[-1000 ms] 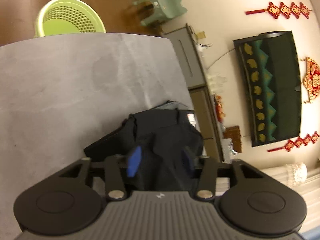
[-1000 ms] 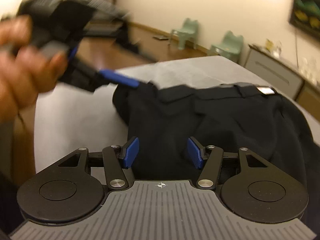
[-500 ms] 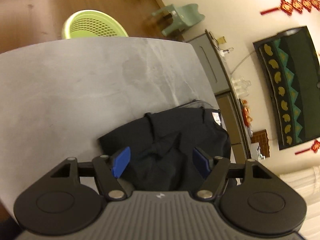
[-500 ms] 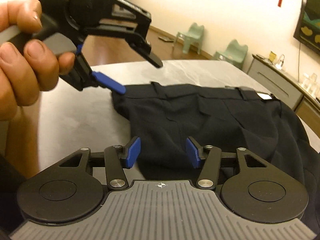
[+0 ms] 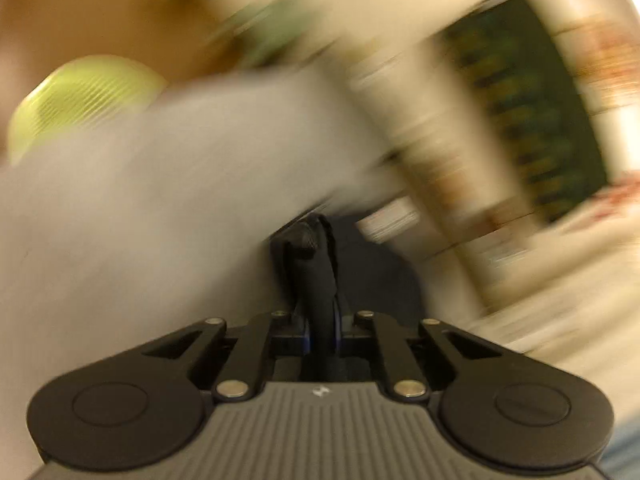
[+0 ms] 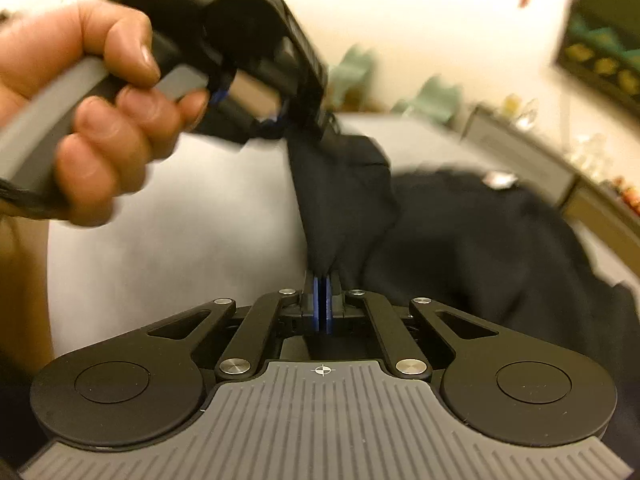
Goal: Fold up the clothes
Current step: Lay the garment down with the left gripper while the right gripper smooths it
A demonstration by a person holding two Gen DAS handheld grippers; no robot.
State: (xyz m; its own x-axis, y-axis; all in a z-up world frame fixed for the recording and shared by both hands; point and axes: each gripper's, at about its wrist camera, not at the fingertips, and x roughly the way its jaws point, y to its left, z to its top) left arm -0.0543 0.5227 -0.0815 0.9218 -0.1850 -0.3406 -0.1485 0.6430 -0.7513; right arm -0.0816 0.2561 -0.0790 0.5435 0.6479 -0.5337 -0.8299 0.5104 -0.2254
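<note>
Both grippers are clamped on the same edge of the dark garment (image 6: pixel 460 232). Your right gripper (image 6: pixel 322 300) pinches a thin bit of cloth right at the tips of its blue pads. Your left gripper (image 6: pixel 280 120), held in your left hand (image 6: pixel 96 120), bites the same strip further up, and its own view shows a thicker roll of cloth between its closed jaws (image 5: pixel 320 280). The strip runs taut between the two; the rest of the garment lies heaped on the far right of the table (image 6: pixel 180 220).

Risks from here:
- The right grip is shallow. A sharp pull apart could slip the cloth out and drop that corner.
- The heap lies close to the table's right edge. Dragging it that way may pull it off.
- The left view is badly blurred, so I'd guess you're swinging fast; with the bulk bunched, a fast lift could carry creases into the fold.
</note>
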